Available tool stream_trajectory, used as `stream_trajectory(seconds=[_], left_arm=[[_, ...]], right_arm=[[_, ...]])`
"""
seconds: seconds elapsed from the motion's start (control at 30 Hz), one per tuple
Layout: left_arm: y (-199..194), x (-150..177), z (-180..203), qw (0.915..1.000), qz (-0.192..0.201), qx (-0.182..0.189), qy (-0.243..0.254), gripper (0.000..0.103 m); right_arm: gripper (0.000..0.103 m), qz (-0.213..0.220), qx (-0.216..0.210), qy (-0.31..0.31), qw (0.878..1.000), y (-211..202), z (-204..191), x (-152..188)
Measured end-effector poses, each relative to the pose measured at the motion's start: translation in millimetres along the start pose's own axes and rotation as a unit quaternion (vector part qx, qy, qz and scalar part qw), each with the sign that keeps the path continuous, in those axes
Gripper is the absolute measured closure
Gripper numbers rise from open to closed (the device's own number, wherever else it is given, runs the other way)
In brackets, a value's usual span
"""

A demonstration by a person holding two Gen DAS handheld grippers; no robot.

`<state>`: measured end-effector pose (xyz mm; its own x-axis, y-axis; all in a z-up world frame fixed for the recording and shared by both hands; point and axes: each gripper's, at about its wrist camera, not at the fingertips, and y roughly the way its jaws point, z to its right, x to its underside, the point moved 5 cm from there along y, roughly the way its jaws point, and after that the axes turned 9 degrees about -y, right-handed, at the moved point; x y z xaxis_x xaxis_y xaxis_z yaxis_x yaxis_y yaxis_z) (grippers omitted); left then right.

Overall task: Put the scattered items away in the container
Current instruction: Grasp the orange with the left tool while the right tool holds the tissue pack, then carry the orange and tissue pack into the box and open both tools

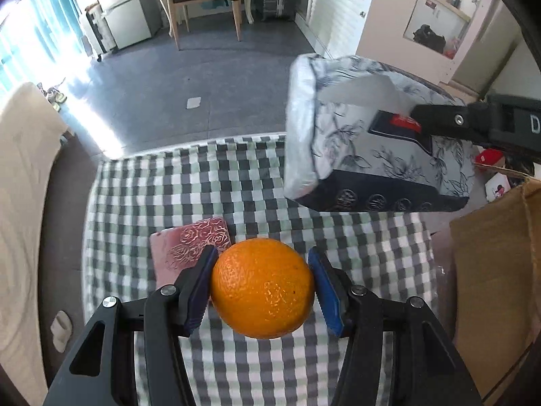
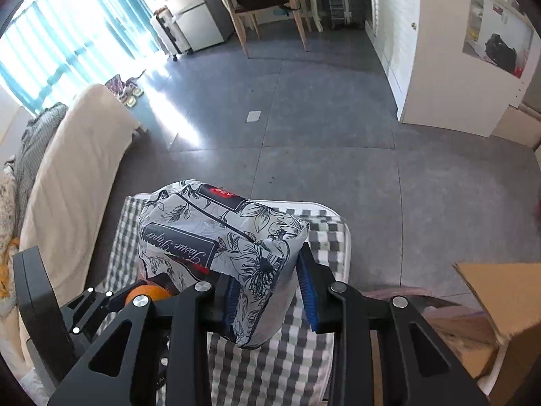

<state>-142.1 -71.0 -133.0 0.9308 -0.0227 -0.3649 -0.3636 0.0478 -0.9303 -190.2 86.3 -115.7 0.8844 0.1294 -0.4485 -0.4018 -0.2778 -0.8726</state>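
Observation:
My left gripper (image 1: pixel 262 284) is shut on an orange (image 1: pixel 263 287) and holds it above the checked cloth (image 1: pixel 175 186). A pink case with a rose relief (image 1: pixel 189 248) lies on the cloth behind the left finger. My right gripper (image 2: pixel 267 284) is shut on a floral tissue paper pack (image 2: pixel 216 237), held in the air above the cloth's far edge; the pack also shows in the left wrist view (image 1: pixel 355 135). The brown cardboard box (image 1: pixel 497 270) stands at the right; it also shows in the right wrist view (image 2: pixel 500 297). The orange (image 2: pixel 148 292) peeks out low left there.
A cream sofa (image 2: pixel 74 169) runs along the left. Grey floor (image 2: pixel 321 128) lies beyond the cloth's edge, with a chair (image 2: pixel 270 3) and a small fridge (image 2: pixel 199 17) far back. A white cabinet (image 2: pixel 439 50) stands at the right.

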Motion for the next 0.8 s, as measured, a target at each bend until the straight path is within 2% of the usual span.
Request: stream_trajectory(seconds=[0.23, 0.33, 0.53, 0.67, 0.8], left_arm=[[-62.1, 2.6, 30.1, 0.9998, 0.005, -0.014, -0.009, 0.047], [-94.3, 6.6, 57.5, 1.0, 0.005, -0.004, -0.005, 0.047], [-151.5, 32.4, 130.5, 0.9994, 0.02, 0.021, 0.018, 0.047], [-163.7, 53.3, 189.9, 0.9981, 0.017, 0.043, 0.04, 0.047], [-159.7, 79.5, 246.7, 0.9957, 0.006, 0.051, 0.077, 0.047]], right_arm=[[0.072, 0.03, 0.002, 0.0, 1.0, -80.6, 11.3, 14.4], [0.072, 0.039, 0.004, -0.004, 0.999, -121.1, 19.1, 23.6], [0.072, 0.05, 0.038, -0.007, 0.998, -206.9, 55.6, 58.0], [0.072, 0.047, 0.072, 0.013, 0.996, -248.9, 96.0, 96.0], [0.072, 0.036, 0.093, 0.056, 0.993, -266.1, 139.5, 139.7]])
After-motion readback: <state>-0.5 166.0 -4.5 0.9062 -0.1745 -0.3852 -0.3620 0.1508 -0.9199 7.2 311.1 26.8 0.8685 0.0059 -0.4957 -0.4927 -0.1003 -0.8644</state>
